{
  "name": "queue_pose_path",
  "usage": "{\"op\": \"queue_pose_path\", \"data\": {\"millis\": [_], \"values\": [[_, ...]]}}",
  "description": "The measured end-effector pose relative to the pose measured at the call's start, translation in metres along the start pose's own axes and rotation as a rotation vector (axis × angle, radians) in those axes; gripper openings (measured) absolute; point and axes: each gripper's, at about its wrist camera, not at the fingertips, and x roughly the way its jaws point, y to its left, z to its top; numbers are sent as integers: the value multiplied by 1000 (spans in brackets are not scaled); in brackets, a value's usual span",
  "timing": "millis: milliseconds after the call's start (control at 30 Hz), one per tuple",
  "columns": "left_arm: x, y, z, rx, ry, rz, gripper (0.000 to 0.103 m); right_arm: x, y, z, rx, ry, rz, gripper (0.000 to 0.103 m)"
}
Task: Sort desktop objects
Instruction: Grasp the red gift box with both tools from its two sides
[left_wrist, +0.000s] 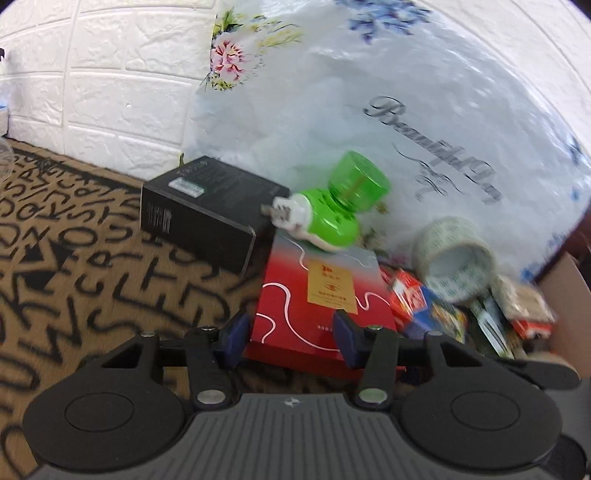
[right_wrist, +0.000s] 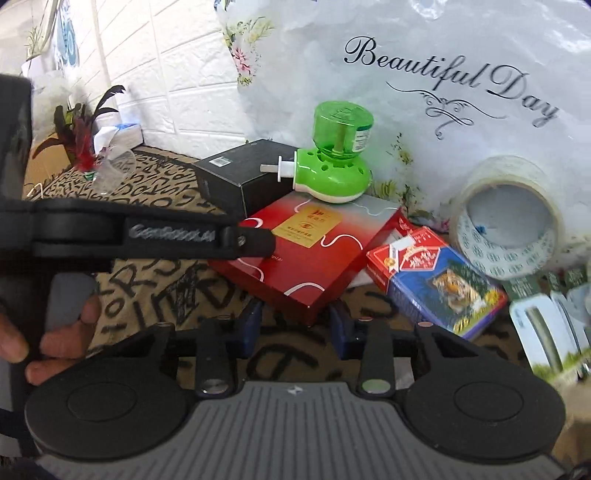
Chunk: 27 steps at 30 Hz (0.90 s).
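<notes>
A flat red box (left_wrist: 314, 295) (right_wrist: 306, 258) lies on the letter-print mat (left_wrist: 74, 240), and a green plug-in repellent bottle (left_wrist: 332, 218) (right_wrist: 332, 173) rests on its far end. My left gripper (left_wrist: 291, 332) is at the box's near left part with its jaws apart; the left pad is at the box's edge and the right pad stands over its top. From the right wrist view, one of its fingers (right_wrist: 255, 240) crosses the box's left corner. My right gripper (right_wrist: 295, 321) is open, with the box's near corner between its pads and a gap on each side.
A black box (right_wrist: 240, 173) lies behind the red one. A card pack (right_wrist: 436, 280), a tape roll (right_wrist: 509, 221) and a white-green carton (right_wrist: 546, 332) crowd the right. A white floral bag (right_wrist: 443, 74) stands behind. A clear cup (right_wrist: 114, 166) is far left, and a hand (right_wrist: 55, 339) is at the lower left.
</notes>
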Motion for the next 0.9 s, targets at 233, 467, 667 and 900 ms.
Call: {"op": "queue_pose_path", "data": {"millis": [233,467,667,900], "values": [[-56,-17,-37,42,25,-19,52,-53,15,-36,-42,12,45,38],[-106,-29,-88,59,120,-87,51,-120,28,-89,-41,52,101,38],[-118,-36,-116,86,190,-118,63,-166,32,-129,-12,39,123,39],[-96,-32,-97,16,182,-103,71,-163,24,-127,-7,25,67,55]]}}
